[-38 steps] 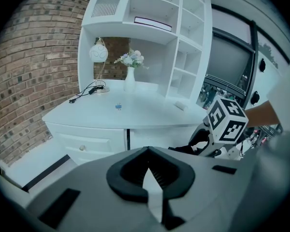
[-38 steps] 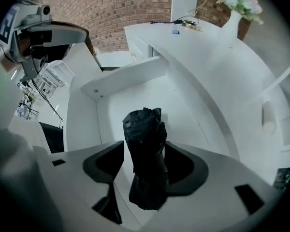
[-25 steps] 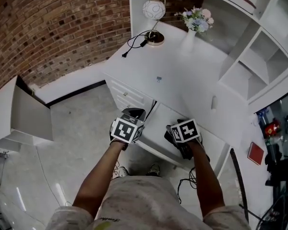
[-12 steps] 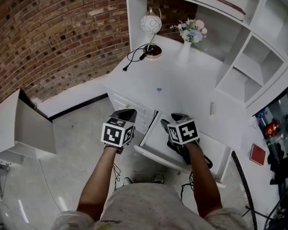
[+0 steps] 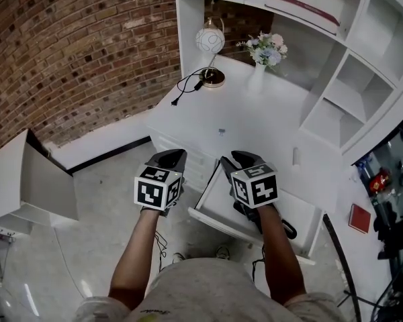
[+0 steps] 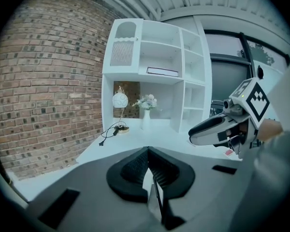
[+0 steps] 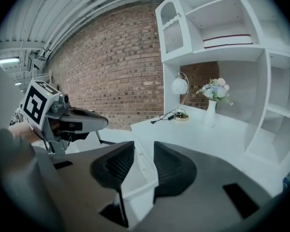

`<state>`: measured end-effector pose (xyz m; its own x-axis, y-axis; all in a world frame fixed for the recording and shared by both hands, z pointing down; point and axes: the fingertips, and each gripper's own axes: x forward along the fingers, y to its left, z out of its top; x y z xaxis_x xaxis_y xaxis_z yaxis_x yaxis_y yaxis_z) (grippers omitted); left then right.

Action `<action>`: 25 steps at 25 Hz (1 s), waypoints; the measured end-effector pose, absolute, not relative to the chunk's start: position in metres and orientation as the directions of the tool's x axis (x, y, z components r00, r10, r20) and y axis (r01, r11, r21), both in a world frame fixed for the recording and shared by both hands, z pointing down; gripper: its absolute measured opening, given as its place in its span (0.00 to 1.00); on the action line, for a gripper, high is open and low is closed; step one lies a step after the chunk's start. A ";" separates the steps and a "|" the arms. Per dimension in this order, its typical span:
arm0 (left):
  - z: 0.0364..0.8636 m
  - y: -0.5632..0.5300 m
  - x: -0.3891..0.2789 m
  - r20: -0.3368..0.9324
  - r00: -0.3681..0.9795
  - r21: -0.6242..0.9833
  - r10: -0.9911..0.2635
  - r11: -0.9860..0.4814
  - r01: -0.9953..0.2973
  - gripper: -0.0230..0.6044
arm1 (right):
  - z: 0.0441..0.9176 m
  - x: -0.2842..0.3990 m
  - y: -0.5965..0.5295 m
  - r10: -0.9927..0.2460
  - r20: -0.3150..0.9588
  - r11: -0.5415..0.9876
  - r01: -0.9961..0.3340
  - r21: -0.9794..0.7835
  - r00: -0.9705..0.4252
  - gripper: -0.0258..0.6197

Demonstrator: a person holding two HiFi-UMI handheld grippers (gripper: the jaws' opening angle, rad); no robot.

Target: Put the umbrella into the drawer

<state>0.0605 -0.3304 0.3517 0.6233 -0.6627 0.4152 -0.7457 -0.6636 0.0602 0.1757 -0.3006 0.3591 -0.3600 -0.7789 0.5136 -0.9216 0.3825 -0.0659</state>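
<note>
1. Overhead, the head view shows a curved white desk (image 5: 255, 123) against a red brick wall (image 5: 74, 45). Its white pulled-out drawer (image 5: 218, 192) juts over the pale floor (image 5: 101, 200).
   - The left claw (image 5: 173, 156) hangs above the floor, just beside the drawer's left corner.
   - The right claw (image 5: 236, 159) hangs above the drawer's inner end, near the desk's front edge.
   - A long black shape (image 5: 287, 229), apparently the folded umbrella, lies in the drawer toward its right end. The right forearm hides most of it.
   - Bare desk top spreads wide ahead of both claws.
   - A white globe lamp (image 5: 209, 40), its black cord (image 5: 188, 84) and a white vase of flowers (image 5: 258, 72) stand at the back, well apart from the claws.
   - A white shelf unit (image 5: 336, 106) closes off the right side.
2. Next, the left gripper view shows the left claw (image 6: 147, 151) closed. Its ribbed pads meet in one line and nothing sits between them. Open desk top runs beyond the tips as far as the lamp and vase. The right claw (image 6: 203, 131) floats at the right edge, apart from the left one.
3. Lastly, the right gripper view shows the right claw (image 7: 144, 148) partly open. Its jaws have just been closing and it grips nothing. Through the gap appear the desk's white front and part of the drawer below. The left claw (image 7: 99, 121) sits off to the left, clear of the right one, with brick wall behind it.
</note>
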 end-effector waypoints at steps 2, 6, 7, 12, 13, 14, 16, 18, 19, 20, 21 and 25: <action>0.347 -0.331 0.061 0.407 0.624 0.052 -0.667 -0.665 -0.745 0.03 | 0.350 0.175 -0.302 -0.800 0.481 0.375 -0.924 -0.068 -0.360 0.23; 0.341 -0.332 0.055 0.394 0.617 0.042 -0.681 -0.658 -0.752 0.03 | 0.337 0.175 -0.304 -0.835 0.425 0.361 -0.931 -0.058 -0.351 0.18; 0.340 -0.332 0.054 0.390 0.615 0.041 -0.685 -0.655 -0.755 0.03 | 0.333 0.175 -0.304 -0.843 0.410 0.358 -0.932 -0.054 -0.348 0.16; 0.337 -0.331 0.049 0.381 0.607 0.038 -0.698 -0.644 -0.764 0.03 | 0.316 0.173 -0.303 -0.867 0.356 0.359 -0.933 -0.036 -0.348 0.12; 0.336 -0.331 0.048 0.377 0.606 0.037 -0.700 -0.643 -0.765 0.03 | 0.315 0.173 -0.302 -0.870 0.348 0.361 -0.932 -0.034 -0.349 0.11; 0.336 -0.330 0.047 0.373 0.606 0.036 -0.702 -0.642 -0.766 0.03 | 0.313 0.172 -0.302 -0.873 0.340 0.361 -0.932 -0.032 -0.350 0.11; 0.335 -0.329 0.045 0.368 0.603 0.031 -0.708 -0.639 -0.769 0.03 | 0.311 0.171 -0.301 -0.879 0.325 0.360 -0.933 -0.029 -0.349 0.10; 0.335 -0.329 0.043 0.369 0.598 0.024 -0.712 -0.635 -0.772 0.03 | 0.309 0.170 -0.300 -0.885 0.311 0.357 -0.934 -0.026 -0.347 0.09; 0.334 -0.328 0.041 0.368 0.595 0.020 -0.715 -0.633 -0.774 0.03 | 0.308 0.170 -0.300 -0.887 0.305 0.357 -0.934 -0.023 -0.347 0.09; 0.334 -0.328 0.040 0.366 0.592 0.016 -0.718 -0.631 -0.776 0.03 | 0.308 0.169 -0.300 -0.889 0.300 0.358 -0.934 -0.020 -0.347 0.08; 0.334 -0.328 0.039 0.364 0.589 0.013 -0.721 -0.628 -0.778 0.03 | 0.307 0.168 -0.299 -0.890 0.296 0.360 -0.933 -0.016 -0.348 0.08; 0.330 -0.328 0.034 0.356 0.580 0.009 -0.733 -0.618 -0.786 0.03 | 0.306 0.167 -0.299 -0.893 0.285 0.363 -0.932 -0.003 -0.349 0.07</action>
